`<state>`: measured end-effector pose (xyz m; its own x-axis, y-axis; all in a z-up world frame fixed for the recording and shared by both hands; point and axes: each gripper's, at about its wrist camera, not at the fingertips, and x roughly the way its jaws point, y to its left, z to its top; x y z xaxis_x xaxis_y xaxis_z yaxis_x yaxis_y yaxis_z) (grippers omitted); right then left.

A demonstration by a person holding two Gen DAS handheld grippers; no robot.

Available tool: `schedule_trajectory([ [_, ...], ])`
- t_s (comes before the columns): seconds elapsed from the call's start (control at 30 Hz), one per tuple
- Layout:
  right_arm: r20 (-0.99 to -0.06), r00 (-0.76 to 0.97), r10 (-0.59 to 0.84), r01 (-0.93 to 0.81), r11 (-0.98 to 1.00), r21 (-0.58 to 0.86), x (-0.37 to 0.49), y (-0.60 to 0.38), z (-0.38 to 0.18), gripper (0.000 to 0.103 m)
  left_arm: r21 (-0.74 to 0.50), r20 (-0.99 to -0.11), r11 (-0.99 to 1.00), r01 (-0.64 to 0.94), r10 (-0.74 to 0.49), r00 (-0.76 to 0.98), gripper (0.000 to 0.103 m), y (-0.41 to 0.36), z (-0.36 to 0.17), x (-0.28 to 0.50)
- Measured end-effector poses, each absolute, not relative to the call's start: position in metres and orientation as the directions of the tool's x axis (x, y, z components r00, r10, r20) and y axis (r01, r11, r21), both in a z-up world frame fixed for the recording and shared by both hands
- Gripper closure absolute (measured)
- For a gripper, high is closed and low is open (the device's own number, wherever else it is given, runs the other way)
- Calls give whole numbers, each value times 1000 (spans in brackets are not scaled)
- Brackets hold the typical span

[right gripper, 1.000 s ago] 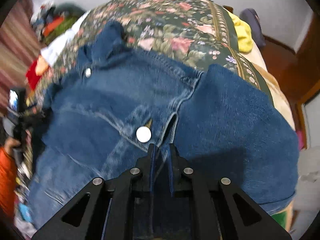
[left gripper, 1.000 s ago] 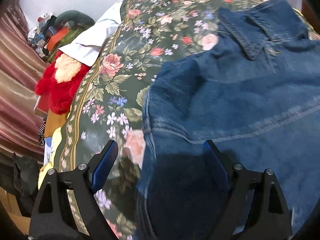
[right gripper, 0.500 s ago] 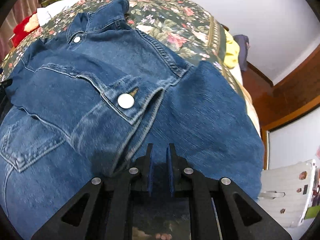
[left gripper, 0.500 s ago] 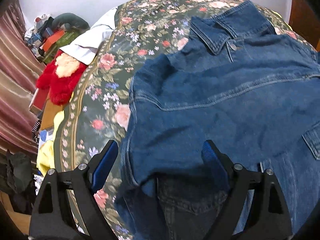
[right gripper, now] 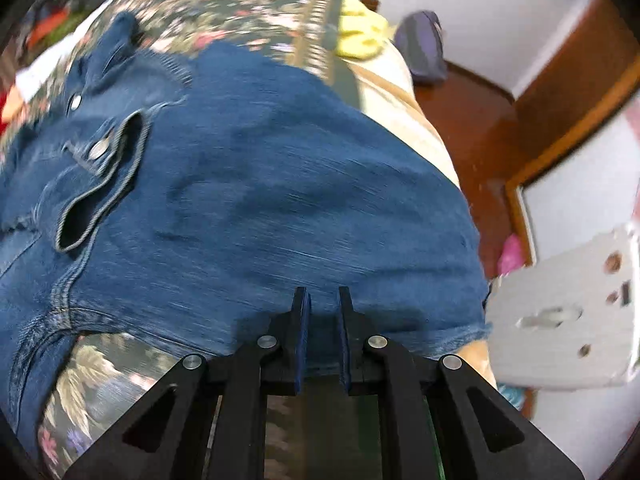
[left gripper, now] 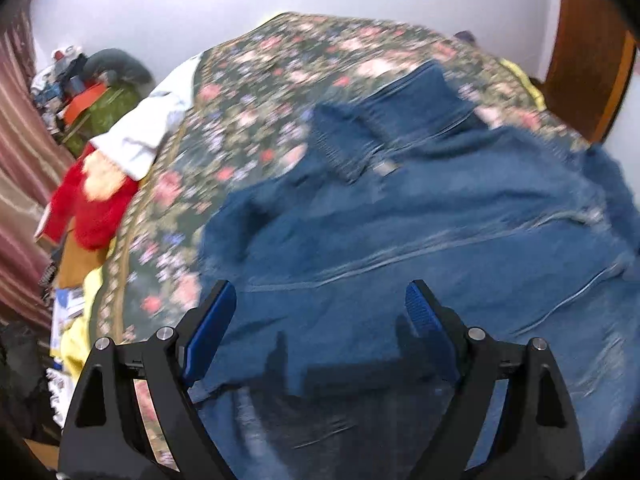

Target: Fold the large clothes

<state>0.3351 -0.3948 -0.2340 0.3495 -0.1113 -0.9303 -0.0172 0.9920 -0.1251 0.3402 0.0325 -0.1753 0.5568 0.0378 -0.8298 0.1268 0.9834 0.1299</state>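
A blue denim jacket point(left gripper: 420, 232) lies spread on a bed with a dark floral cover point(left gripper: 256, 92), collar toward the far end. My left gripper point(left gripper: 320, 300) is open and empty, its fingers hovering over the jacket's near left part. In the right wrist view the jacket point(right gripper: 260, 184) fills the middle, with a chest pocket flap and metal buttons at the left. My right gripper point(right gripper: 322, 300) is shut on the jacket's near right edge, with denim pinched between its pads.
A red plush toy point(left gripper: 92, 204) and a white pillow point(left gripper: 152, 128) lie at the bed's left side, with clutter beyond. Striped curtains hang at the far left. A yellow cloth point(right gripper: 356, 36), wooden floor point(right gripper: 472, 120) and a white plastic chair point(right gripper: 568, 316) lie to the right.
The right gripper, still pinching denim, has pulled the jacket's right side toward the bed's right edge. The left gripper stays open and has shifted further over the jacket.
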Motion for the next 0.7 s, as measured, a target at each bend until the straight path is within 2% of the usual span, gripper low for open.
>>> schedule_trajectory([
  [0.3,-940,340,-24,46,999,-9,319,-457,-237,95,28,-837,957,288,-135,530,16,-66,-171,355],
  [0.5,-932,335,136,103,978,180,312,-496,-238,95,50,-864,926,375,-148,481,16,-119,-196,361],
  [0.63,-936,319,150,124,972,199,306,-507,-238,95,64,-887,916,396,-129,442,16,-138,-215,365],
  [0.7,-945,308,106,136,979,154,304,-514,-240,95,65,-880,914,400,-136,454,16,-140,-214,365],
])
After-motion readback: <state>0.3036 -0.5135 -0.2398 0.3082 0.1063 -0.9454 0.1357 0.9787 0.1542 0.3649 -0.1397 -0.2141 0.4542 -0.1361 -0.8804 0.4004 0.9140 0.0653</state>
